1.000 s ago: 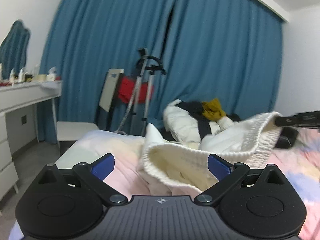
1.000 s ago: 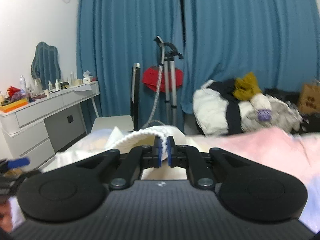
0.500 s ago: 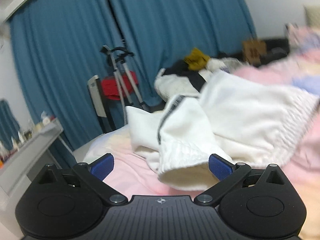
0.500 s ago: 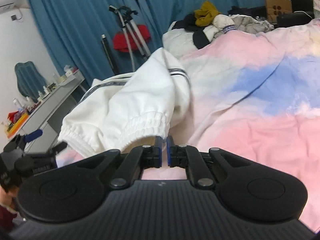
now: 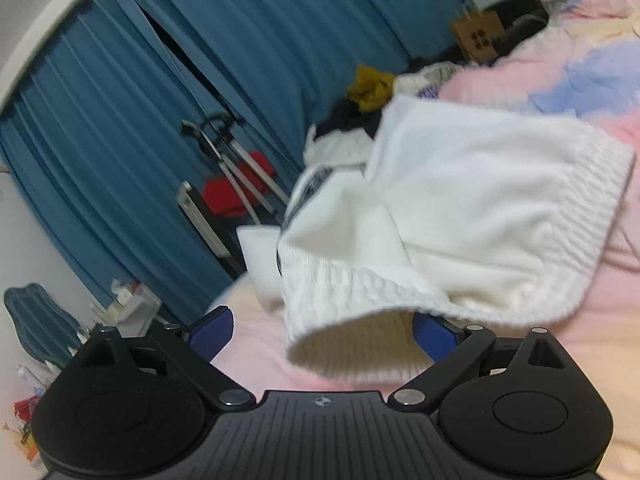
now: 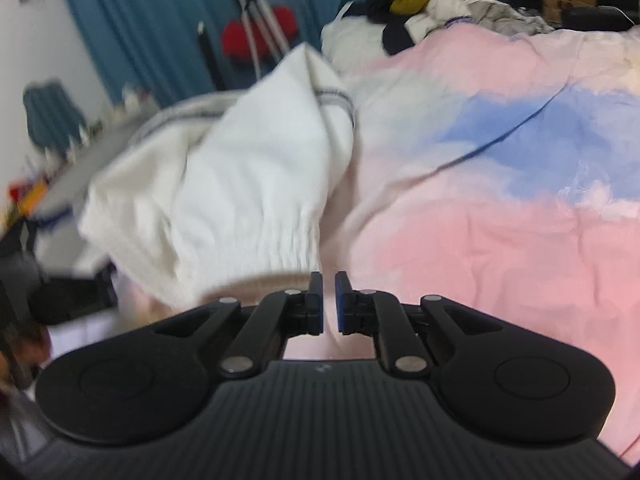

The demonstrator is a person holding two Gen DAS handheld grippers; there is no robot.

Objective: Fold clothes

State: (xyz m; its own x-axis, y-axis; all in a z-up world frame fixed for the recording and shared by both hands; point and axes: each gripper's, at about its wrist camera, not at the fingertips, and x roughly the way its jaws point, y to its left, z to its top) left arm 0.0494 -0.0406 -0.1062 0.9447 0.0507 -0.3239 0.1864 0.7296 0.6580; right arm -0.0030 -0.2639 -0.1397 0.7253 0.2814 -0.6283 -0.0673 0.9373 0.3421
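The white garment [image 5: 460, 208] lies bunched on the bed straight ahead of both my tools, its ribbed cuff [image 5: 352, 312] opening toward my left gripper [image 5: 324, 330]. From the left wrist I see into that cuff's mouth, which sits between the widely parted blue pads [image 5: 210, 330] without either pad pressing it; the far pad is partly covered by the knit. From the right wrist the same garment [image 6: 224, 184] shows its gathered elastic hem, just ahead and to the left of my right gripper [image 6: 329, 304], whose jaws stand nearly together and are easing apart, with only bedding visible in the narrow gap. Only this view catches a dark stripe along a fold of the cloth and, at the far left edge, a blurred black shape that I take for my other tool. Under everything spreads the pink, blue and cream duvet [image 6: 500, 240], creased. Beyond it a heap of clothes [image 6: 424, 4] with a mustard piece on top sits before the teal curtains [image 5: 180, 100]; a tripod stand [image 5: 236, 164] with something red on it stands beside them, a brown paper bag [image 5: 478, 36] farther right. The dresser at the left is smeared by motion; I cannot make out its contents.
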